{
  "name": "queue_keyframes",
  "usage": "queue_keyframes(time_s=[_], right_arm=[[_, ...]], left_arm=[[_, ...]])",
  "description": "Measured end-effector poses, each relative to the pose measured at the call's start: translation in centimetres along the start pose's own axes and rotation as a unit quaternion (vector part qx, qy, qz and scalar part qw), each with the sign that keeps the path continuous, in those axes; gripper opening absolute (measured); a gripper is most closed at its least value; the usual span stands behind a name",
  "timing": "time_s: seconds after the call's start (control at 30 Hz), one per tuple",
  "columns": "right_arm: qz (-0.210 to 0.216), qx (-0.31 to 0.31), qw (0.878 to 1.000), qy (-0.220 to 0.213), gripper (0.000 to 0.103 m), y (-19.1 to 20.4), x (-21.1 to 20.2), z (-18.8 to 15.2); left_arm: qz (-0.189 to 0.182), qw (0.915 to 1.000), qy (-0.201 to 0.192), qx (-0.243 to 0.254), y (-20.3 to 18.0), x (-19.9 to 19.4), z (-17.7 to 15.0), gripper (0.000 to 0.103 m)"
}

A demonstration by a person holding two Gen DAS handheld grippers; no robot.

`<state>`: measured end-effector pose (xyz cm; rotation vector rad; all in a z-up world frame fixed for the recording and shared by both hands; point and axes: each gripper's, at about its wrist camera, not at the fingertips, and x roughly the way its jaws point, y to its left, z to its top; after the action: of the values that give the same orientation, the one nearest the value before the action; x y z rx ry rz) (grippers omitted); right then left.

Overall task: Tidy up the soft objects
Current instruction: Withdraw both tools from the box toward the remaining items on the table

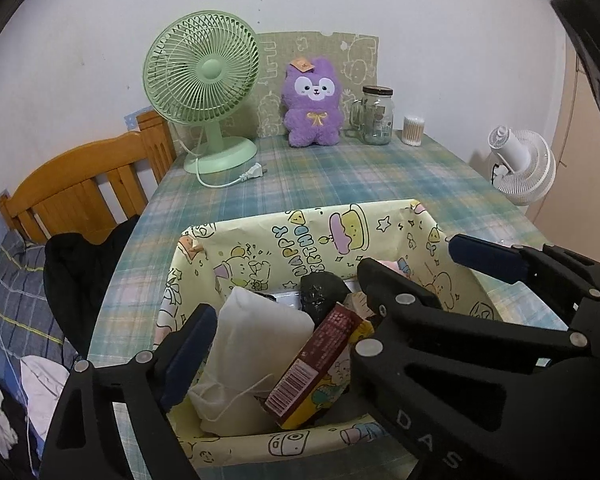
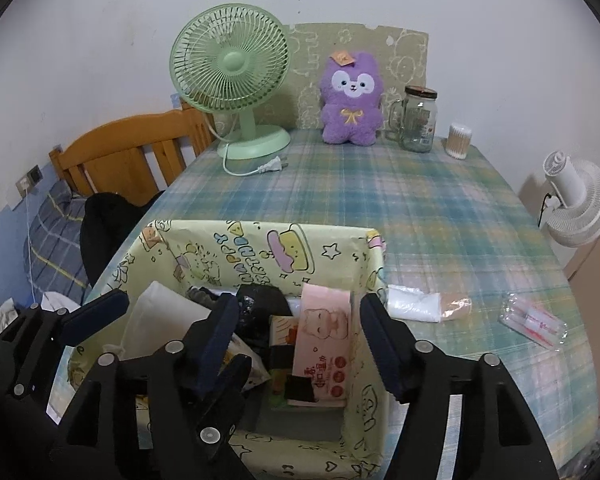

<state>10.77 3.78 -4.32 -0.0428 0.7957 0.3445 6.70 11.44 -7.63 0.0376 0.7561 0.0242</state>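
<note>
A yellow cartoon-print basket (image 1: 384,222) (image 2: 340,248) stands on the plaid table, near its front edge. It holds a white drawstring pouch (image 1: 260,340) (image 2: 168,316), a black bundle (image 1: 322,290), a red box (image 1: 316,364) and a pink tissue pack (image 2: 324,344). My left gripper (image 1: 284,328) (image 2: 160,344) is open over the basket's left side, above the pouch and box. My right gripper (image 2: 300,320) (image 1: 424,264) is open over the right side, and the pink pack lies loose between its fingers. A purple plush (image 1: 314,104) (image 2: 350,104) sits upright at the table's back.
Right of the basket lie a white wrapped packet (image 2: 420,304) and a clear packet (image 2: 534,320). A green fan (image 2: 232,76), glass jar (image 2: 418,120) and cotton-swab tub (image 2: 458,140) stand at the back. A wooden headboard (image 1: 80,184) is to the left, a white fan (image 2: 576,204) to the right.
</note>
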Motion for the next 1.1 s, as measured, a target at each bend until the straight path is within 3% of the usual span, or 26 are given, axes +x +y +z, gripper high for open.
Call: queue_keyframes(time_s=[0.43, 1.1], right_arm=[[-0.022, 0.018, 0.999, -0.036, 0.088, -1.7, -2.5, 0.5], [-0.043, 0.024, 0.996, -0.079, 0.095, -4.6, -7.3, 1.1]], left_arm=[[-0.003, 0.9997, -0.023, -0.003, -1.4, -1.4, 1.1, 0.097], [0.001, 0.9983, -0.059, 0.001, -4.8, -4.5, 2.7, 0.100]])
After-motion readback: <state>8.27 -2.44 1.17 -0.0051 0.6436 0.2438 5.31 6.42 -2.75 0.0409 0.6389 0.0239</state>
